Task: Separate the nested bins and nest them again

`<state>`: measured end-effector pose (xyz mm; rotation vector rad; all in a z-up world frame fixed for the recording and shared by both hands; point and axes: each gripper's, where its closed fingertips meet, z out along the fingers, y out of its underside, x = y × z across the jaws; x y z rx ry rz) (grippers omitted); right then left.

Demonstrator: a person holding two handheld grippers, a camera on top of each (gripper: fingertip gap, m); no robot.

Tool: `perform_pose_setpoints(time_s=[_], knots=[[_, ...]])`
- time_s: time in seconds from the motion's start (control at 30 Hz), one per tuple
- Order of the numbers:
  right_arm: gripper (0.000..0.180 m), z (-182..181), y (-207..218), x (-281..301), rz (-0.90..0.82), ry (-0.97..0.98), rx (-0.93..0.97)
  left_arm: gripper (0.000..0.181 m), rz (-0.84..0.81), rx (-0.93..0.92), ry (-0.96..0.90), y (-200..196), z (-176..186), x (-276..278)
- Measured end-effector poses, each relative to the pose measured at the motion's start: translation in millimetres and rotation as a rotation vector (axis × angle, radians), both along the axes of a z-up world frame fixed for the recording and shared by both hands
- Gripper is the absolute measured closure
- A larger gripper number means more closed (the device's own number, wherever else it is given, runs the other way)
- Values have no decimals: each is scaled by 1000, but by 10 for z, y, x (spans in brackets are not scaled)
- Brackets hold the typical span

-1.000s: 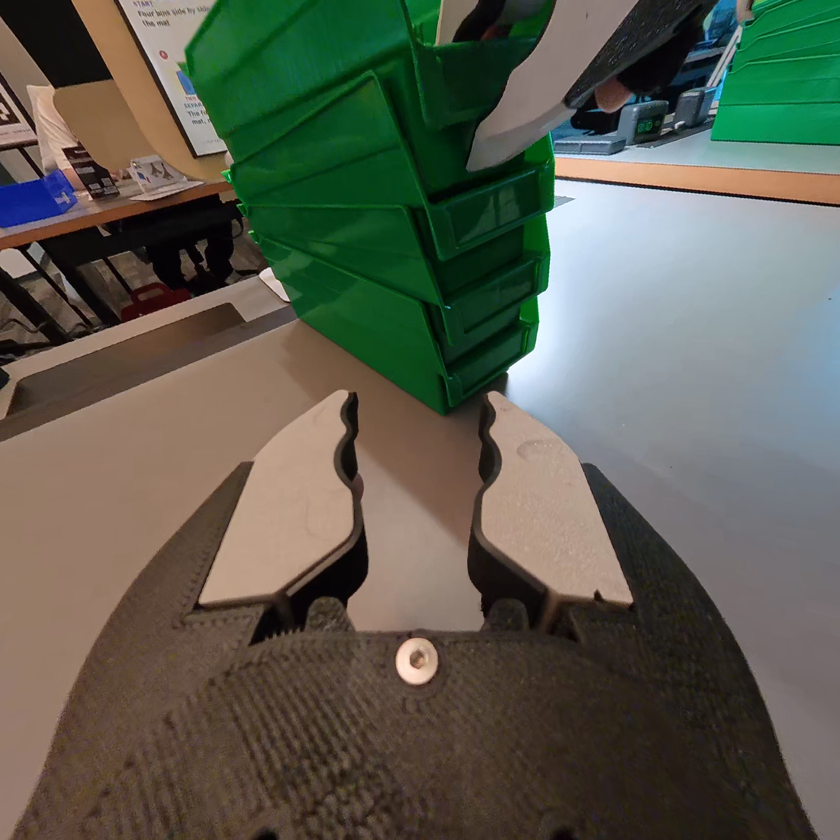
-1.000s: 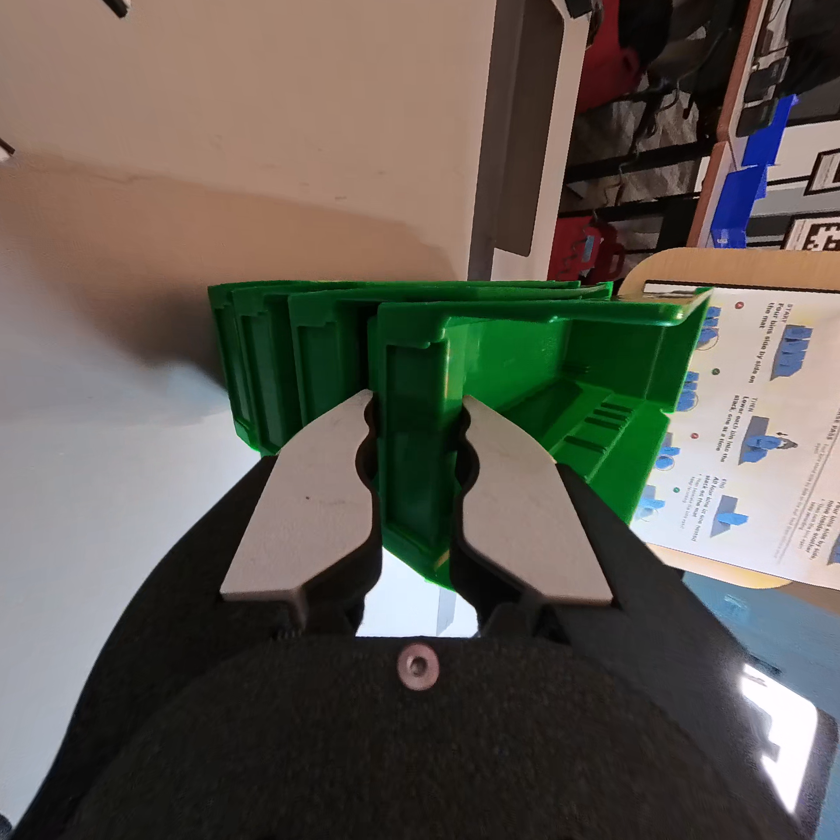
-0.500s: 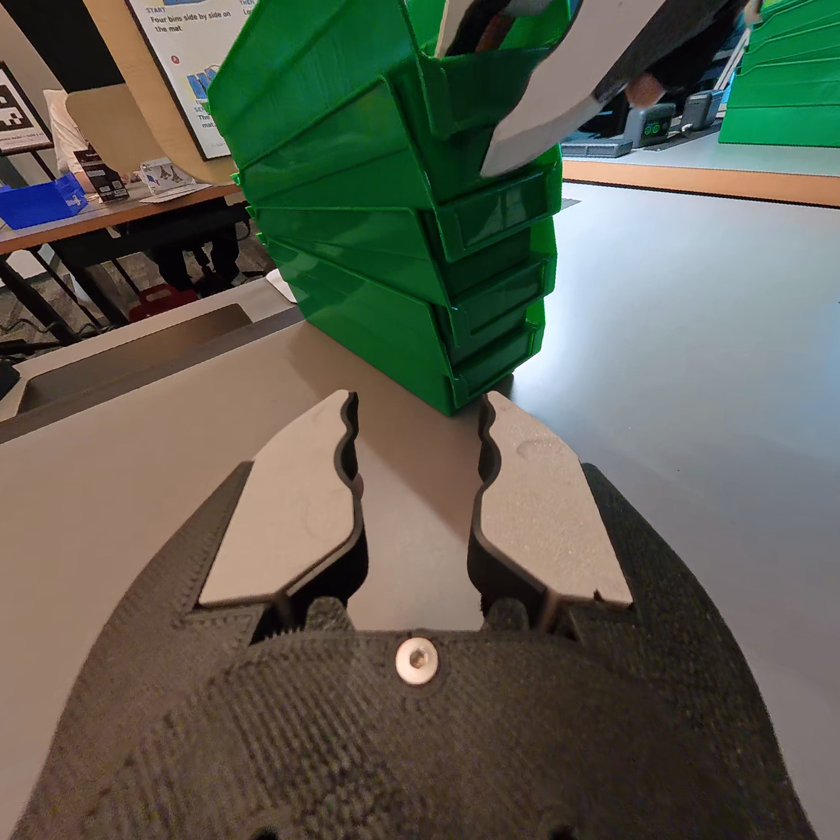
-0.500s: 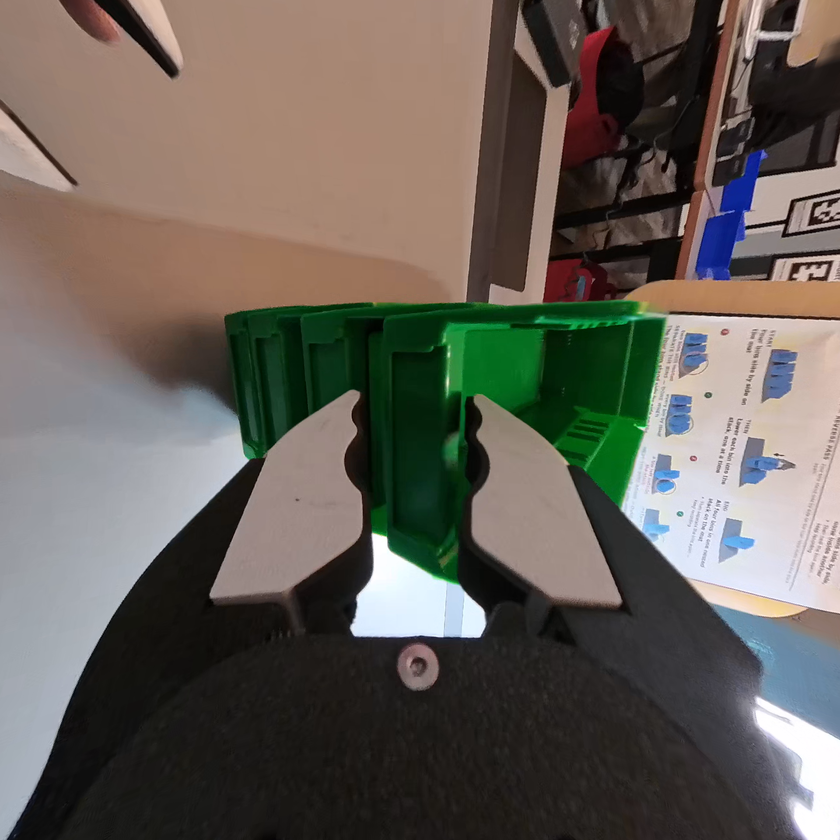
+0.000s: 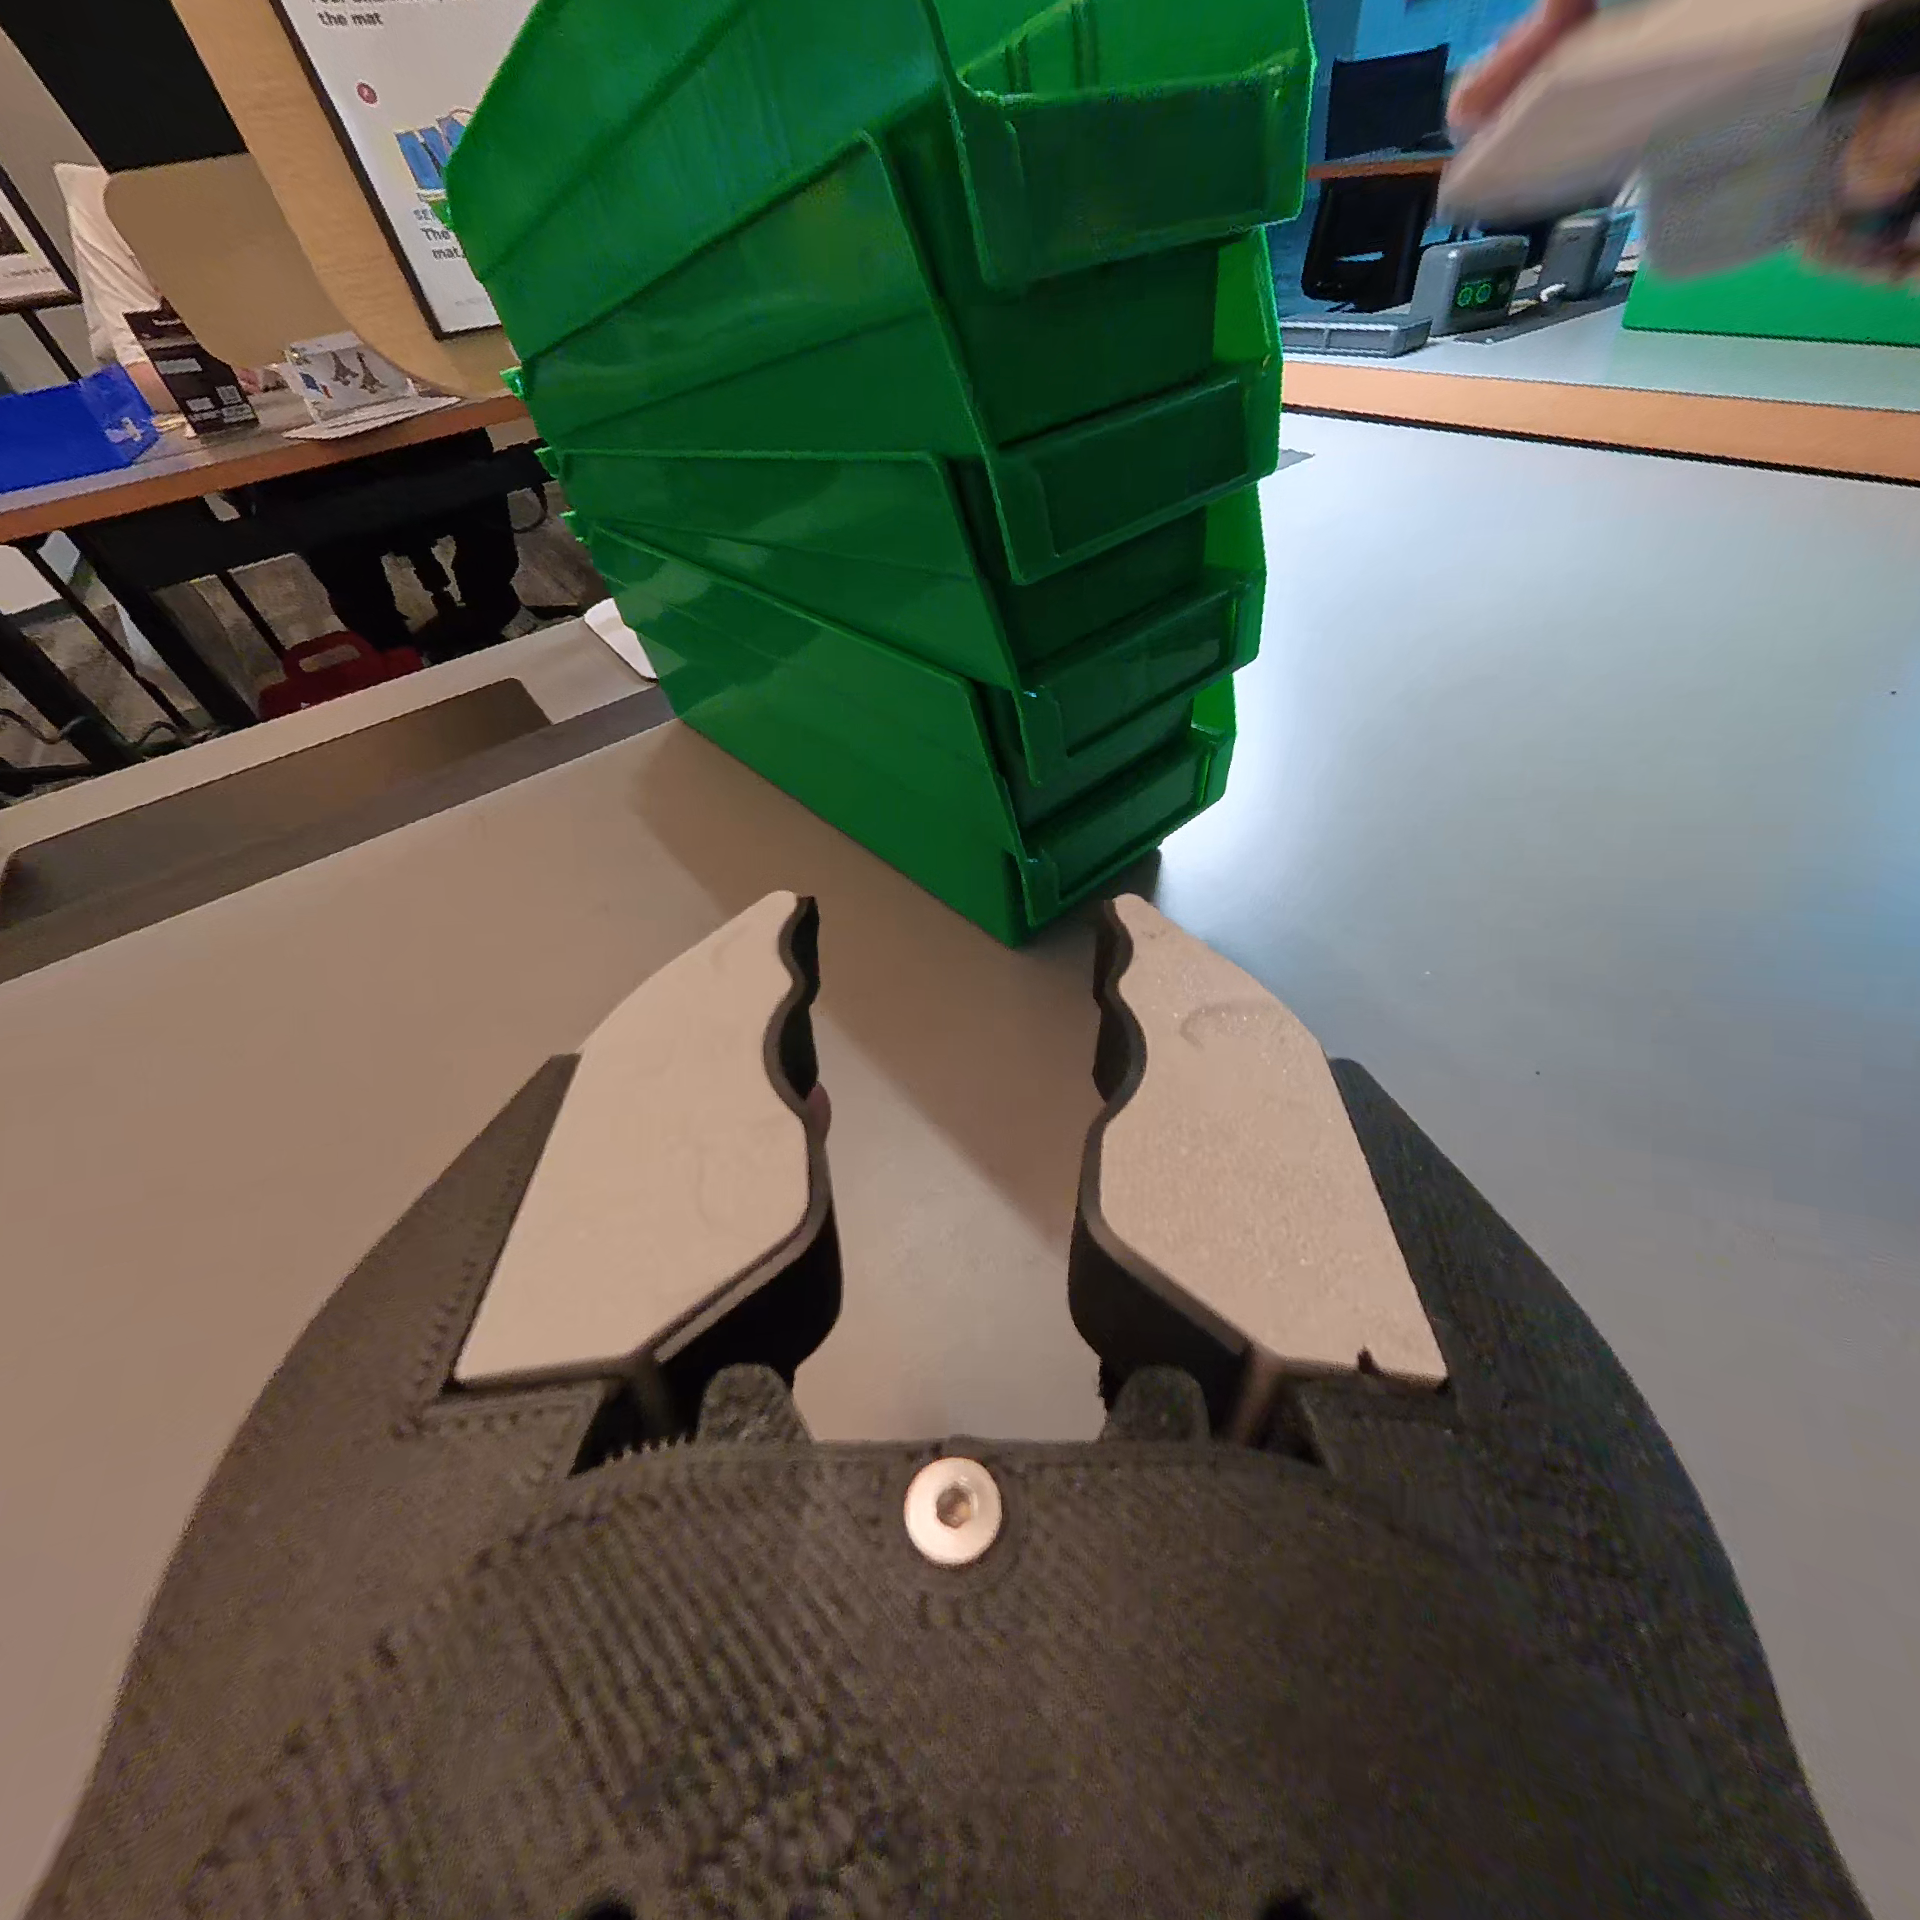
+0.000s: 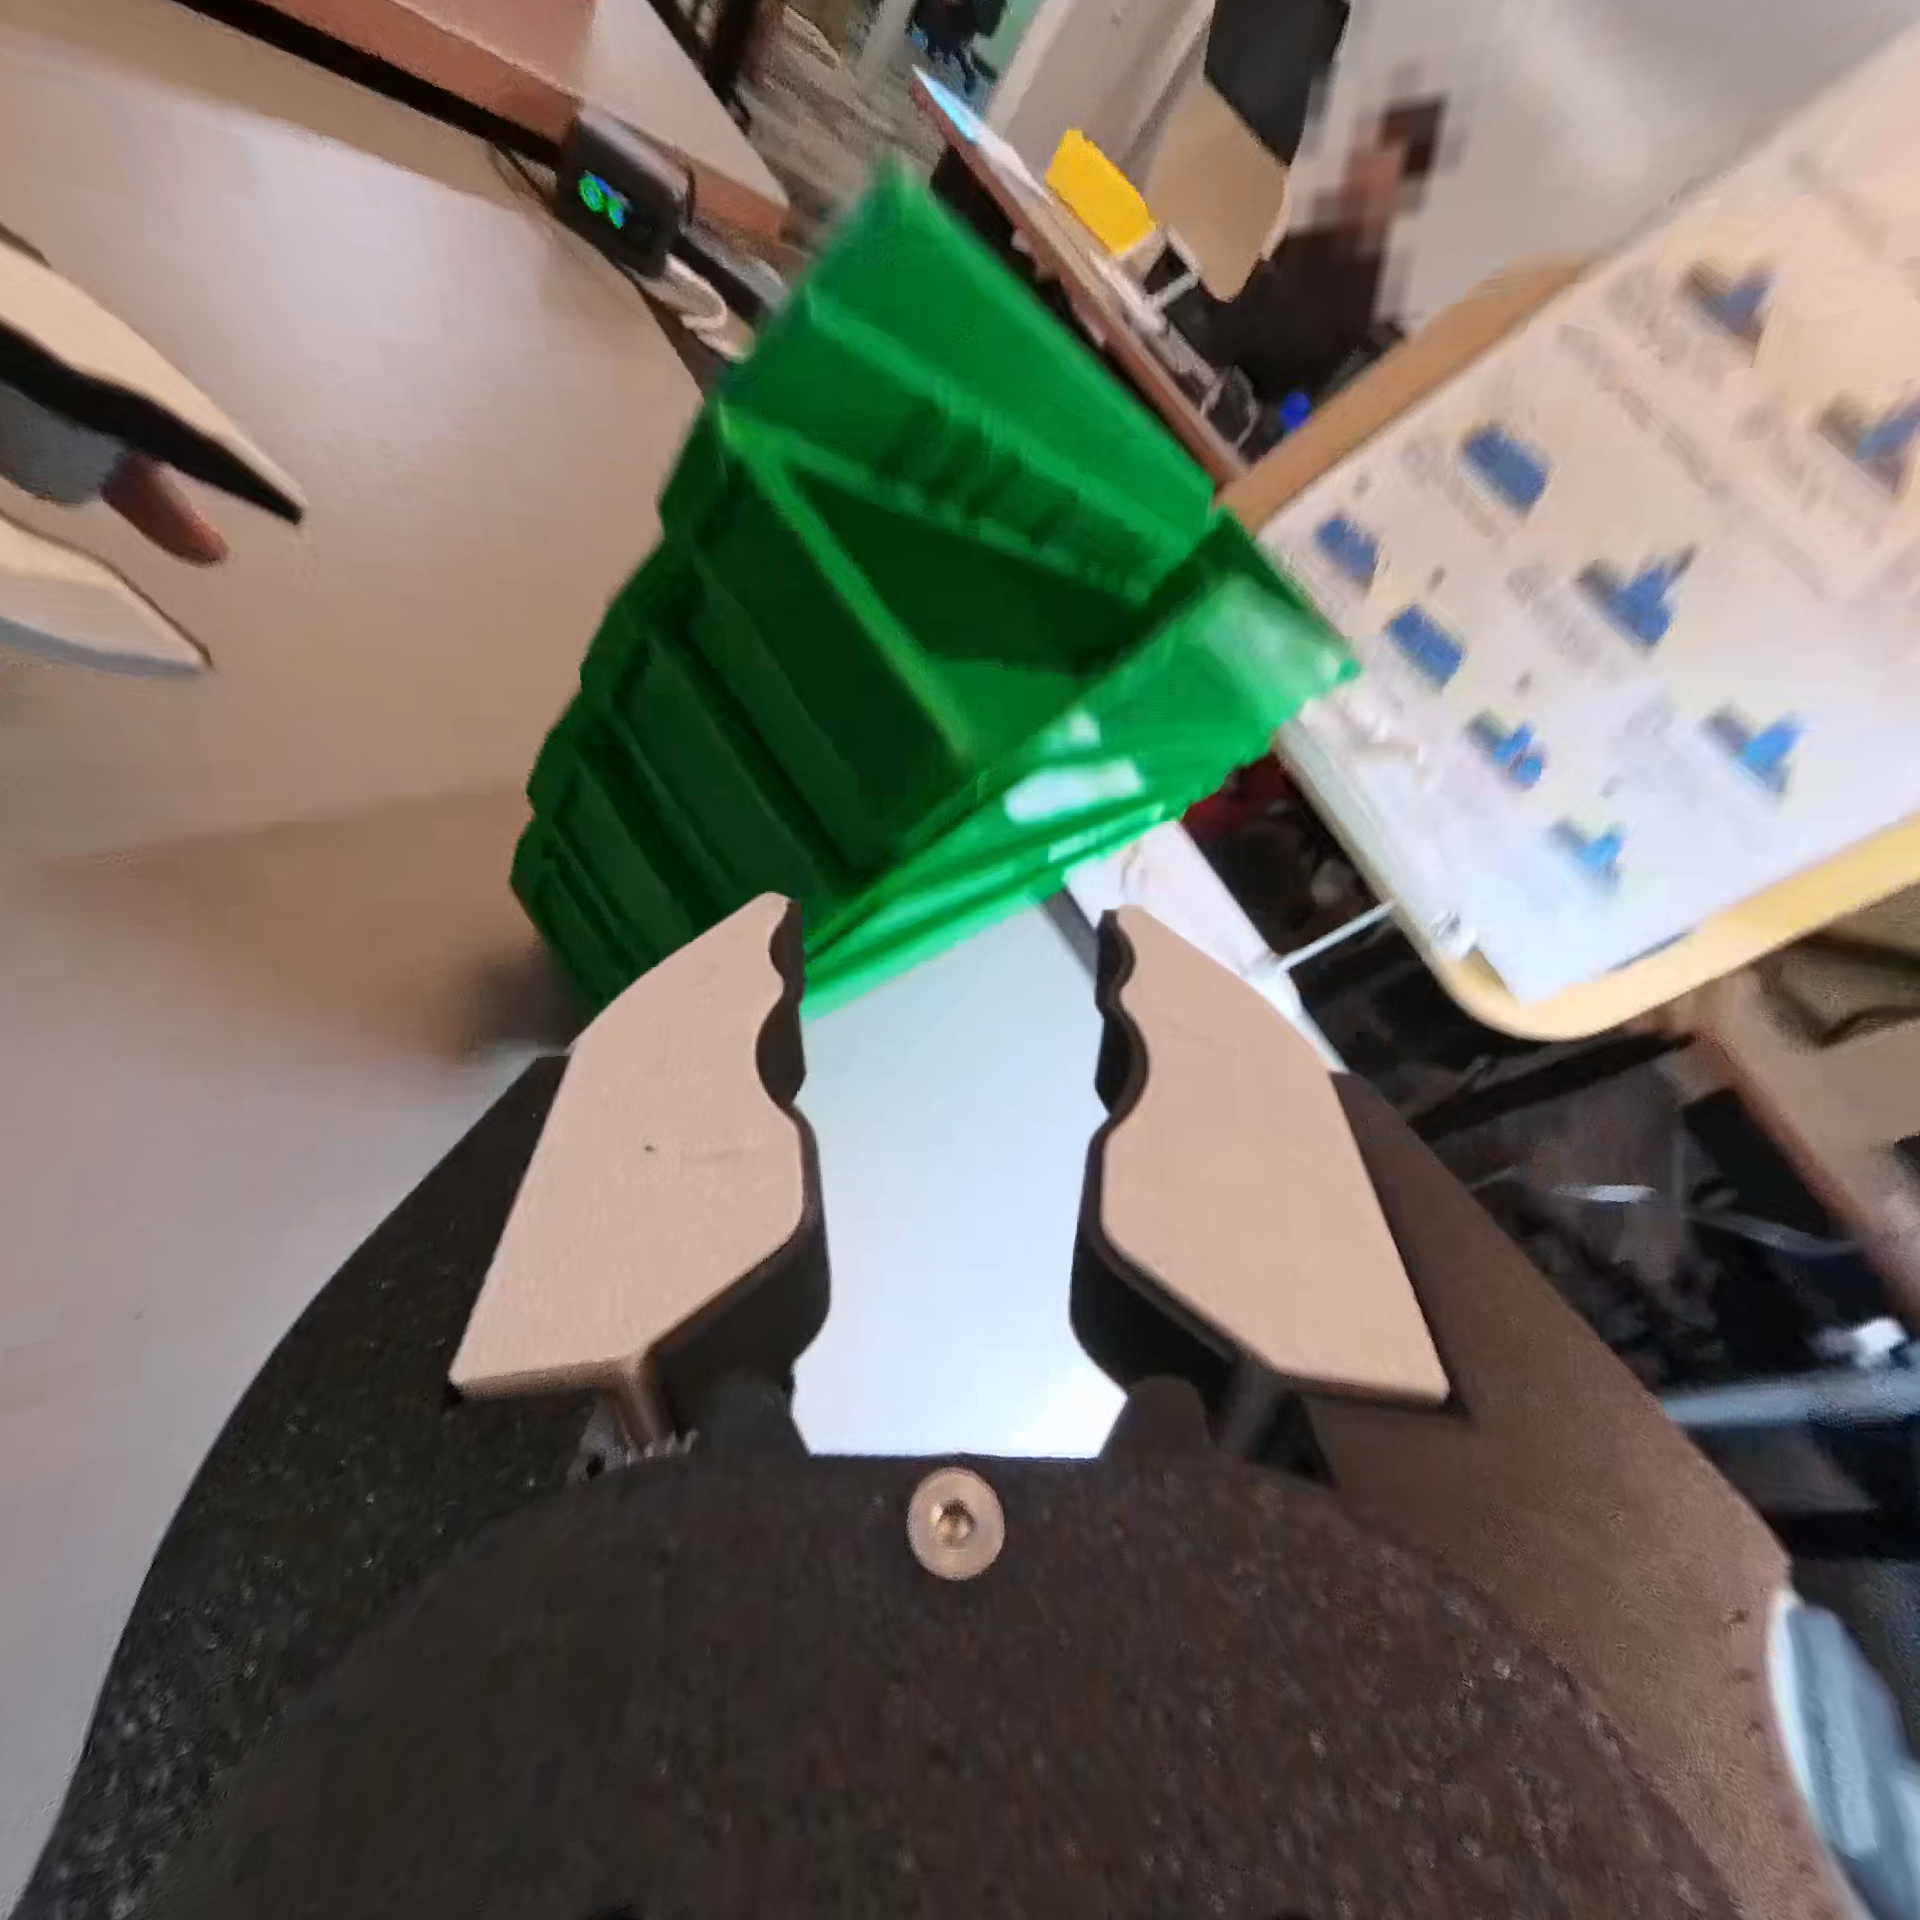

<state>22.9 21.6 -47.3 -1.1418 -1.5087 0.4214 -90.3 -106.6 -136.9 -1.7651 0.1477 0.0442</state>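
Letting go is the main change: a second ago the right gripper (image 6: 951, 940) was clamped on the front lip of the top bin (image 5: 1039, 156), and now its fingers (image 6: 665, 1132) stand apart with nothing between them, drawn back from the stack. In the left wrist view it shows only as a blurred pale shape at 2 o'clock, clear of the bins, where earlier it reached into the top one. The left gripper (image 5: 954, 935) has hardly shifted; its fingers (image 5: 665, 1164) are spread and empty, low over the grey worktop (image 5: 1558, 935), with the stack's bottom front corner just beyond the fingertips at 12 o'clock.

Around the stack: an instruction board (image 6: 1621, 623) with blue pictures leans at 2 o'clock in the right wrist view, a small black device with a green display (image 6: 618, 197) sits at 11 o'clock, and a blue bin (image 5: 73, 436) rests on a farther desk at 10 o'clock in the left wrist view. Nothing lies between either gripper and the bins.

The stack of green bins (image 5: 935, 582) is four deep, nested, standing on the worktop with open fronts facing the left gripper. The top bin sits tilted, front raised, not fully seated. The right wrist view is motion-blurred.
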Motion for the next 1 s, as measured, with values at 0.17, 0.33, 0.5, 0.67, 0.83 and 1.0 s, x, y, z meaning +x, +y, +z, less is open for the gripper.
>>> perform_pose_setpoints(time_s=[0.17,0.33,0.5,0.67,0.83,1.0], knots=[[106,-839,144,91,10,32,-251,126,-52,-10,-33,203,-11,115],[98,-1207,120,-125,59,75,-321,117,-127,-68,-42,517,-193,265],[94,-1290,1,-398,113,58,-327,111,-139,-78,10,884,-266,239],[116,-1175,62,-526,58,110,-277,106,-208,-45,2,1076,-238,268],[121,-1177,108,-440,18,116,-286,114,-221,-25,36,1079,-236,333],[124,-1179,111,-274,-38,106,-286,116,-259,-24,51,1089,-234,471]])
